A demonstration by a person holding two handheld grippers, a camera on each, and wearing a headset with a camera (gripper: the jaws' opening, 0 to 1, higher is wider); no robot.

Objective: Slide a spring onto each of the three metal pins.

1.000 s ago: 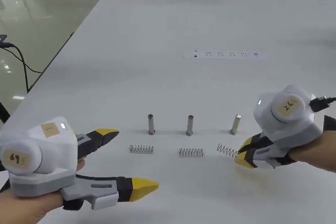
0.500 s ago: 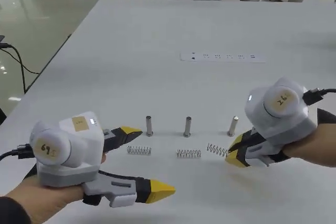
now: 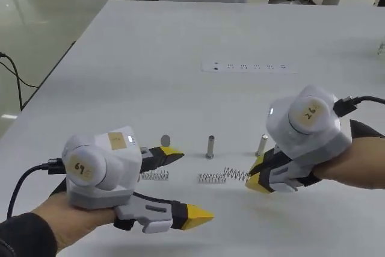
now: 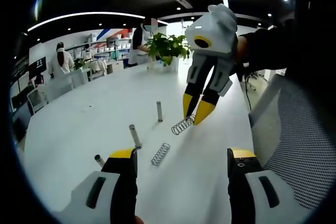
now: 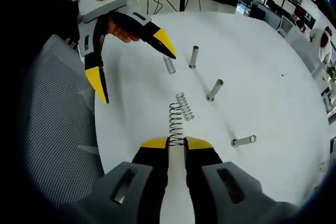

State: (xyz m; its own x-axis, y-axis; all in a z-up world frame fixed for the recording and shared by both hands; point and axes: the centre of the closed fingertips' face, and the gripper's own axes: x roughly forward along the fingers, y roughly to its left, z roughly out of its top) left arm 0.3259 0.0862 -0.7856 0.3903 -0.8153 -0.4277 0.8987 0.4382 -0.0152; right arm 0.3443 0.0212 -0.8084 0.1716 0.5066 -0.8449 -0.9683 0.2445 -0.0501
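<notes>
White counter point(image 3: 180, 40) holds three upright pins point(image 3: 210, 147) with two loose springs point(image 3: 210, 177) lying before them; right tongs point(image 5: 176, 142) clamped on the end coils of a third spring point(image 5: 176, 121), left tongs point(image 3: 189, 183) apart and empty; spring likely light, bouncy, easily flicked, so end grip suits.

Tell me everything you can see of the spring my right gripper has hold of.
The spring is a thin, open-wound coil of bare silvery wire, straight and unbent. The right gripper is shut on one end, its yellow tips pinching the last coils, and the rest sticks out forward. The free end points toward the middle spring lying on the white table, close to it but seemingly apart. Whether that end rests on the table is unclear. It is not on any of the pins.
</notes>
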